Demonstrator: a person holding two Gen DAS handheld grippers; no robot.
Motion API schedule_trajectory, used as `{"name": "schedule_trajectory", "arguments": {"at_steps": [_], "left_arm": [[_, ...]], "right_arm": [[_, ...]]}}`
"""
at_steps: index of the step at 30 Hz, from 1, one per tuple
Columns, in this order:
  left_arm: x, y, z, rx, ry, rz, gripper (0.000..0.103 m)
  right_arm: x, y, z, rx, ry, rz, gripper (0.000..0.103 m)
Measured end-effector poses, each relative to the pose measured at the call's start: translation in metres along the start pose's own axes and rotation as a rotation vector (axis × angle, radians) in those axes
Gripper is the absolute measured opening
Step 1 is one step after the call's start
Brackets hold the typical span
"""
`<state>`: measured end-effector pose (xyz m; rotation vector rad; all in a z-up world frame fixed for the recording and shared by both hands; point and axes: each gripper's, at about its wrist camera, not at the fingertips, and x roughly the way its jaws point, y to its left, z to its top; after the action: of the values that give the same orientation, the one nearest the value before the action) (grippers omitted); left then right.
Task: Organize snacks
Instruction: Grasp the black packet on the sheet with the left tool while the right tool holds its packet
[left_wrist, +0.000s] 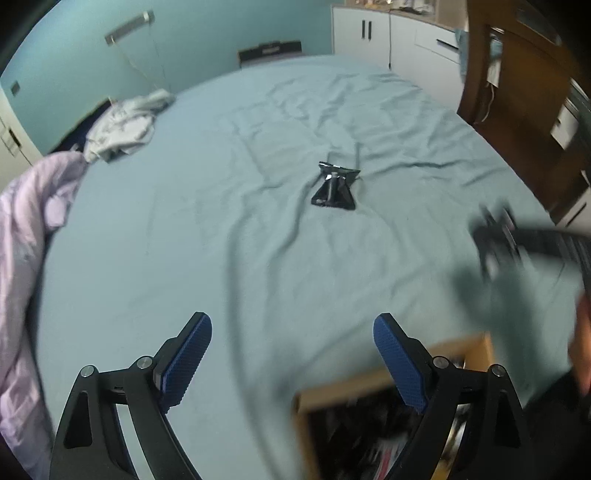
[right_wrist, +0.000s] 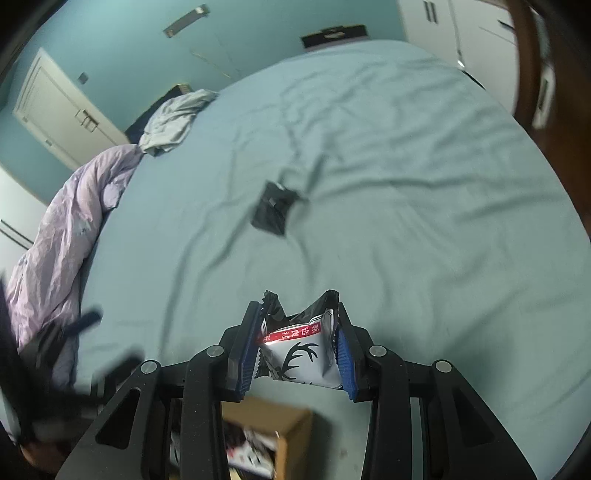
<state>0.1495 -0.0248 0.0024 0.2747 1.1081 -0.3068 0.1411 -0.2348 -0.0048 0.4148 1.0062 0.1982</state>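
Observation:
My right gripper (right_wrist: 297, 332) is shut on a silver and black snack packet (right_wrist: 301, 354) with a red label, held above the bed near its front edge. A second black snack packet (left_wrist: 334, 186) lies alone in the middle of the bed; it also shows in the right wrist view (right_wrist: 275, 212). My left gripper (left_wrist: 291, 354) is open and empty above the sheet. A cardboard box (left_wrist: 369, 384) with several snacks inside sits below it at the front; it also shows in the right wrist view (right_wrist: 284, 424). The right gripper appears blurred at the right of the left wrist view (left_wrist: 495, 236).
The bed has a wrinkled blue-green sheet (left_wrist: 221, 221). A lilac duvet (left_wrist: 26, 240) and a grey garment (left_wrist: 122, 125) lie at its left side. White cabinets (left_wrist: 388, 37) and a wooden shelf unit (left_wrist: 517, 92) stand at the far right.

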Motion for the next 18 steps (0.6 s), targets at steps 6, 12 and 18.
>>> {"name": "schedule_trajectory", "arguments": {"at_steps": [6, 12, 18], "left_arm": [[0.049, -0.017, 0.062, 0.078, 0.015, 0.016, 0.091], [0.114, -0.022, 0.113, 0.019, 0.064, 0.038, 0.091], [0.157, -0.042, 0.135, -0.005, 0.086, -0.011, 0.091]], "right_arm": [[-0.032, -0.035, -0.038, 0.179, -0.016, 0.125, 0.035], [-0.042, -0.065, -0.06, 0.289, -0.041, 0.11, 0.035], [-0.022, -0.062, -0.051, 0.291, -0.012, 0.086, 0.036]]}}
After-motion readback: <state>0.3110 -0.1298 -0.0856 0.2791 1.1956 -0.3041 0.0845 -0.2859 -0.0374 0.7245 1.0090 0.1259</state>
